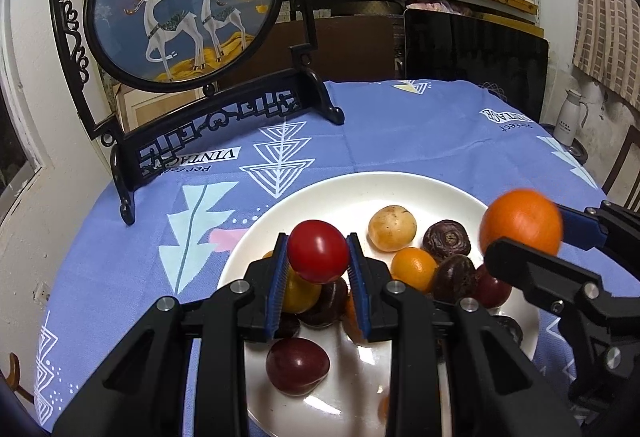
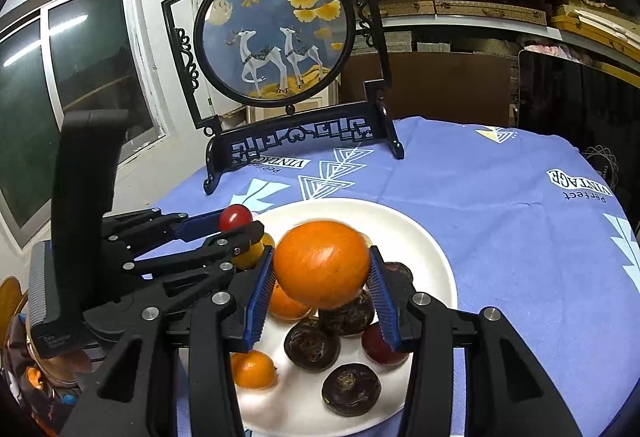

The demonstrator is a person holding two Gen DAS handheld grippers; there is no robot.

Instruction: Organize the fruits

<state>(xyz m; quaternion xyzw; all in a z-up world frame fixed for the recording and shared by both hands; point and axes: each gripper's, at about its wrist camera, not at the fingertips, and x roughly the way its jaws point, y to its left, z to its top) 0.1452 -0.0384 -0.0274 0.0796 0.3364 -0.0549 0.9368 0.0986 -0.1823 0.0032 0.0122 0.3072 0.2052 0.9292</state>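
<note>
My left gripper is shut on a red cherry tomato and holds it above the white plate. My right gripper is shut on a large orange fruit, also above the plate. Each gripper shows in the other's view: the right one with the orange, the left one with the tomato. On the plate lie a tan round fruit, small oranges, dark brown chestnut-like fruits and dark red plums.
The plate sits on a blue patterned tablecloth. A black framed deer screen stands at the back left of the table. A dark monitor and shelves of boxes stand behind. A white kettle is at far right.
</note>
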